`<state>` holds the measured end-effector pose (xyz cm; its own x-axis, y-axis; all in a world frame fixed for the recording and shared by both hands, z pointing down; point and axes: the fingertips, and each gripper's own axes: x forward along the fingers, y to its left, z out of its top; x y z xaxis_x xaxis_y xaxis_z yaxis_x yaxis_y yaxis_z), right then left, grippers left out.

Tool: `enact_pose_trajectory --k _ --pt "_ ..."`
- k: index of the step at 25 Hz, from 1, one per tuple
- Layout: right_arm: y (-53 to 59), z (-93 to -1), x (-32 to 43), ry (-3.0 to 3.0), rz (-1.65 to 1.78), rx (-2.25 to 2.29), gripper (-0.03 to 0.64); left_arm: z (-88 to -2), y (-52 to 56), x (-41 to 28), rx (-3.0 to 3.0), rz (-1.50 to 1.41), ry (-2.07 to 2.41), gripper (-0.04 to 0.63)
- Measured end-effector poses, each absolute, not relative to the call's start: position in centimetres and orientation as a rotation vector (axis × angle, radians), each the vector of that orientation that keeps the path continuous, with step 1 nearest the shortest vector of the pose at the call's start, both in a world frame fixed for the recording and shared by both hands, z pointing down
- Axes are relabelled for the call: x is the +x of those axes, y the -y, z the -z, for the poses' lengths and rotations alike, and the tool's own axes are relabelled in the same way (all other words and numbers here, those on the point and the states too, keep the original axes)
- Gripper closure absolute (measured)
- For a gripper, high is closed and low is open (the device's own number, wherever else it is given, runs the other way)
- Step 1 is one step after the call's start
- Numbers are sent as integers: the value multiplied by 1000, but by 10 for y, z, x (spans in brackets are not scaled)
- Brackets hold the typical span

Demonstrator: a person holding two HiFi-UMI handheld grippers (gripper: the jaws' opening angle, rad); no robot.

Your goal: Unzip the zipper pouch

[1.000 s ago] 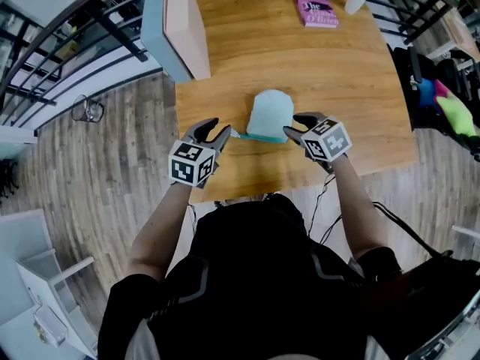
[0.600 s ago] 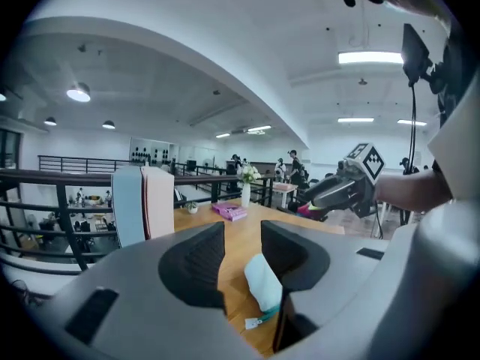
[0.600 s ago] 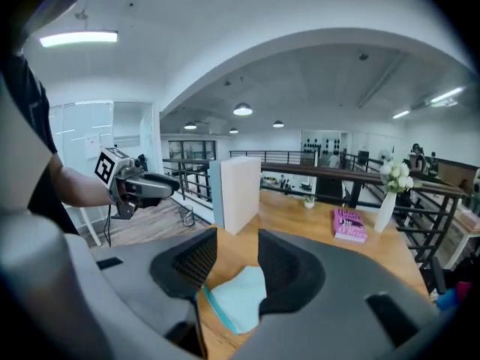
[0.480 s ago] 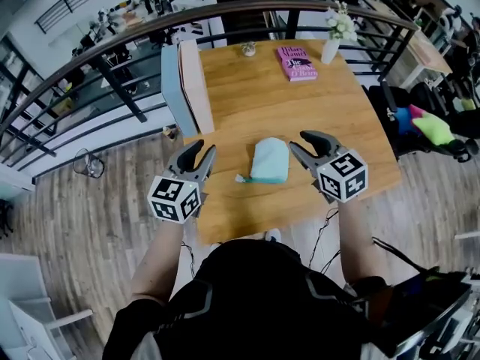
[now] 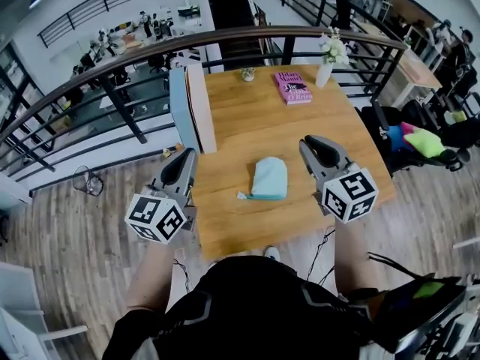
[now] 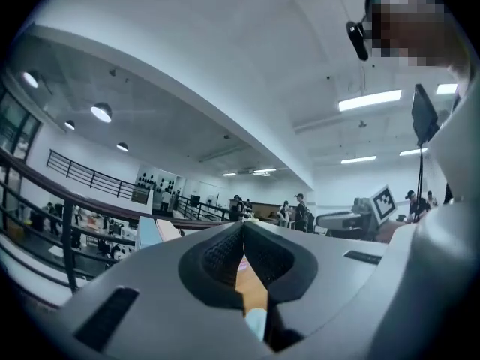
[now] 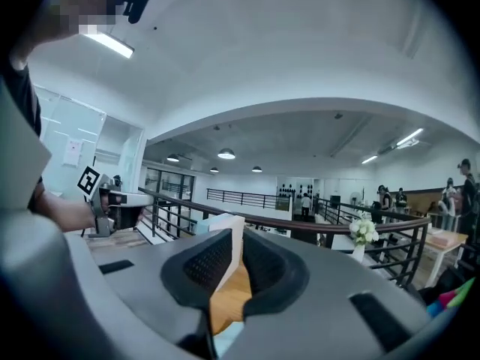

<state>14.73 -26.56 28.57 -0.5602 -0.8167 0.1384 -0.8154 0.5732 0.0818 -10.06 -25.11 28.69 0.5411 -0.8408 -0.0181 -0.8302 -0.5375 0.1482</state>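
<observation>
Zipper pouch [image 5: 268, 178], pale teal, is seen lying flat on the wooden table [image 5: 247, 126], toward the near edge, w/ its zip pull [image 5: 241, 196] sticking out at the near left corner. The pouch is touched by neither tool.

L gripper [image 5: 186, 158] is held to the left of the pouch, by the table's left edge and well apart from it. In the left gripper view its jaws are seen closed tip to tip, w/ nothing caught btwn them. Its marker cube [image 5: 155, 217] is turned toward the head cam.

R gripper [image 5: 313, 145] is held to the right of the pouch, also clear of it. Its jaws have just been closing and are seen w/ only a narrow slit left btwn the pads, nothing in it. Its marker cube [image 5: 349, 194] sits near the table's front right corner in the head view.

Both tools are pointed approx level, out over the table toward the railing [image 5: 225, 37].

Farther back on the table a pink book [image 5: 292, 87] and a white vase w/ flowers [image 5: 328, 51] are seen. A tall pale blue & white box [image 5: 193, 109] is stood upright at the left edge
</observation>
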Motion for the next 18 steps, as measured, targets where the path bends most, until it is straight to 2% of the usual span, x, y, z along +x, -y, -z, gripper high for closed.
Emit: enact_pose_trajectory --k 2,4,8,13,18 --pt "263 -279 144 2632 55 1386 566 -282 248 -108 2625 155 1462 566" --pt "259 -274 140 2639 83 1372 606 -279 246 -112 2608 157 1476 566" --pt "259 -268 129 2629 156 1333 606 -273 242 -112 2600 195 1410 566" --pt "268 -266 133 2640 127 1365 607 -274 246 -109 2622 51 1529 566" --pt "276 -265 133 2613 147 1363 609 -271 254 -112 2615 29 1613 566"
